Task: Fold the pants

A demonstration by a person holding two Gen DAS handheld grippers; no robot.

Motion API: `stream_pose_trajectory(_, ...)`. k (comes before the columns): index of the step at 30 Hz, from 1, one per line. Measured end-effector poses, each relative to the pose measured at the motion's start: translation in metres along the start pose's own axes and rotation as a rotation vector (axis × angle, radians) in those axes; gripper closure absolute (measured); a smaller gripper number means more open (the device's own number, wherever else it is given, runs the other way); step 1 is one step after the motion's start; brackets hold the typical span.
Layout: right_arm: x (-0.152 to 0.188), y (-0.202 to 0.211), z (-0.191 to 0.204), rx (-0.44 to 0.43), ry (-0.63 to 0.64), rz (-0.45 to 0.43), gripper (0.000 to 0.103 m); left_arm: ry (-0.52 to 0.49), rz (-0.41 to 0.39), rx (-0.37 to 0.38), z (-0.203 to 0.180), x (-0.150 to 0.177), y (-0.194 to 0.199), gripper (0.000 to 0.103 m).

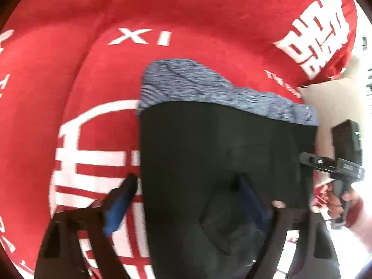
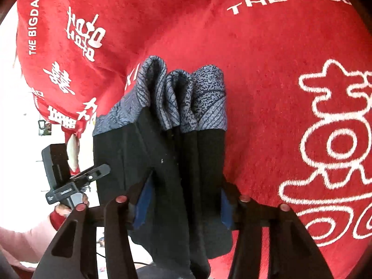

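The pants (image 1: 220, 153) are black with a blue-grey patterned band (image 1: 197, 86) at the far end, hanging in front of a red blanket (image 1: 186, 23). My left gripper (image 1: 188, 181) has its jaws wide apart, with pants fabric lying between and over the right finger. In the right wrist view the pants (image 2: 162, 158) hang bunched in folds between the jaws of my right gripper (image 2: 183, 186), which close on the fabric. The other gripper shows at the edge of each view: the right one (image 1: 309, 159) touches the pants' right edge, the left one (image 2: 102, 171) their left edge.
The red blanket (image 2: 267, 69) with white characters and "THE BIGDAY" lettering covers the surface below. A bright white area (image 2: 14, 139) lies beyond its left edge. The person's hand and pink sleeve (image 2: 23, 232) show at lower left.
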State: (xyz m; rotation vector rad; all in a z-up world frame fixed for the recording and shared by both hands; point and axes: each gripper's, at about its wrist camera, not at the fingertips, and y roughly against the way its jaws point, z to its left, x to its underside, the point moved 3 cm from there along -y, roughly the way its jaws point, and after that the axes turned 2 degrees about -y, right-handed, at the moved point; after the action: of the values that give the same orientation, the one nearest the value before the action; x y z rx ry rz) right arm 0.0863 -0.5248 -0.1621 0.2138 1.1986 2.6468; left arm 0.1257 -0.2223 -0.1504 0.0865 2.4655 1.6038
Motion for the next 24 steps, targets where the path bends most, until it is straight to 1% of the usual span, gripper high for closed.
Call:
stream_pose_trajectory(2, 0.001, 0.0, 0.003, 0.043, 0.027, -0.012, 0.039, -0.006, -0.014, -0.047, 0.001, 0.001, 0.001, 0.003)
stream_pose_trajectory(4, 0.001, 0.002, 0.007, 0.096, 0.048, -0.02, 0.035, -0.01, -0.018, -0.09, -0.003, 0.002, 0.004, 0.003)
stream_pose_trajectory(5, 0.002, 0.004, 0.009, 0.128, 0.055, -0.023, 0.034, -0.014, -0.021, -0.123, -0.005, 0.003, 0.007, 0.003)
stream_pose_trajectory(6, 0.003, 0.007, 0.013, 0.161, 0.062, -0.025, 0.033, -0.016, -0.02, -0.172, -0.008, 0.004, 0.012, 0.003)
stream_pose_trajectory(7, 0.005, 0.012, 0.015, 0.201, 0.067, -0.027, 0.031, -0.013, -0.017, -0.201, -0.008, 0.004, 0.015, 0.003)
stream_pose_trajectory(9, 0.012, 0.024, 0.016, 0.283, 0.069, -0.021, 0.031, 0.0, -0.009, -0.287, -0.012, 0.008, 0.028, 0.003)
stream_pose_trajectory(10, 0.018, 0.033, 0.014, 0.312, 0.065, -0.017, 0.031, 0.007, -0.014, -0.308, -0.014, 0.01, 0.035, 0.003)
stream_pose_trajectory(12, 0.026, 0.045, 0.017, 0.333, 0.054, -0.008, 0.028, 0.019, -0.027, -0.342, -0.023, 0.017, 0.053, 0.003)
stream_pose_trajectory(13, 0.03, 0.051, 0.02, 0.336, 0.05, -0.008, 0.023, 0.022, -0.03, -0.363, -0.028, 0.02, 0.06, 0.003)
stream_pose_trajectory(14, 0.034, 0.057, 0.023, 0.343, 0.049, -0.009, 0.021, 0.026, -0.035, -0.385, -0.034, 0.025, 0.068, 0.001)
stream_pose_trajectory(18, 0.052, 0.078, 0.036, 0.371, 0.061, 0.007, 0.021, 0.032, -0.029, -0.445, -0.063, 0.047, 0.086, 0.001)
stream_pose_trajectory(19, 0.055, 0.082, 0.041, 0.376, 0.07, 0.012, 0.021, 0.04, -0.026, -0.45, -0.069, 0.051, 0.088, 0.001)
stream_pose_trajectory(21, 0.066, 0.09, 0.055, 0.381, 0.107, 0.016, 0.016, 0.055, -0.016, -0.448, -0.083, 0.061, 0.093, 0.001)
stream_pose_trajectory(24, 0.079, 0.098, 0.076, 0.408, 0.158, 0.004, 0.01, 0.047, -0.003, -0.469, -0.101, 0.072, 0.102, 0.001)
